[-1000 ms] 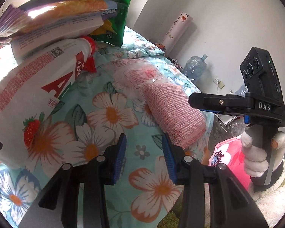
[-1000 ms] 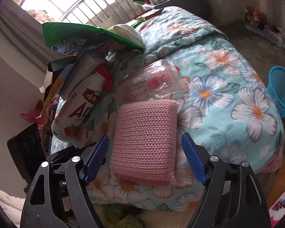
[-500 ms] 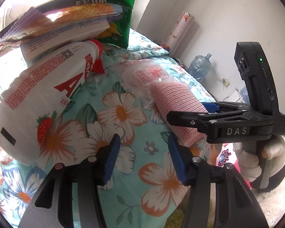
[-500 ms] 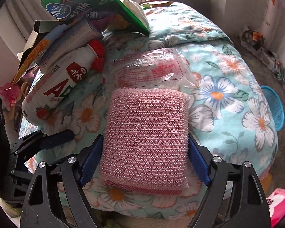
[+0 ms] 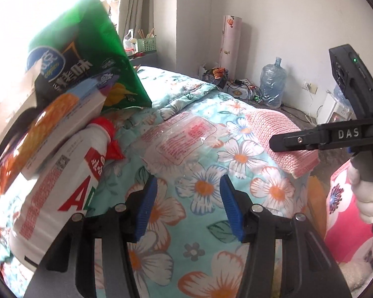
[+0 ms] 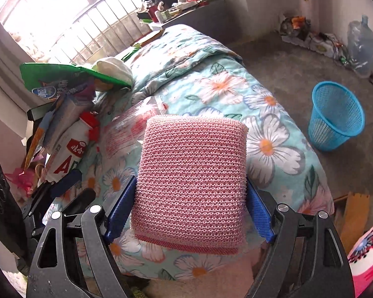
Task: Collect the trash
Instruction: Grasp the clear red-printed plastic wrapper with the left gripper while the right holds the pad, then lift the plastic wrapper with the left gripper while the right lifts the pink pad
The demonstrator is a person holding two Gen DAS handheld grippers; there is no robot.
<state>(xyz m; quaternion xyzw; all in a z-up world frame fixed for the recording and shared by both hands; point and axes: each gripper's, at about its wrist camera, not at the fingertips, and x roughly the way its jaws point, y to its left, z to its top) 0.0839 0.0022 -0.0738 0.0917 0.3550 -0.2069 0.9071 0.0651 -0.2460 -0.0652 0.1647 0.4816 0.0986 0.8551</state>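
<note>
Left wrist view: the left gripper hovers low over the floral quilt, its 2 blue-padded fingers spread apart with only bedding between them. Just ahead of the fingertips lies a clear plastic wrapper with red print. To the left of the fingers lies a white yogurt bottle with a red cap, under a carton and a green snack bag. To the right, the right gripper reaches in from the side across a pink knitted cloth, which lies at the quilt's right edge; a gloved hand grips its handle. Beyond the bed edge stand a water jug and open floor.

Right wrist view: the right gripper points down the bed, both blue pads pressed against the 2 sides of the pink knitted cloth, which fills the space between them. Ahead of the fingertips sits the plastic wrapper; left of them lie the bottle and the green bag. To the right, past the quilt edge, bare floor leads to a blue mesh wastebasket, well apart from the bed.
</note>
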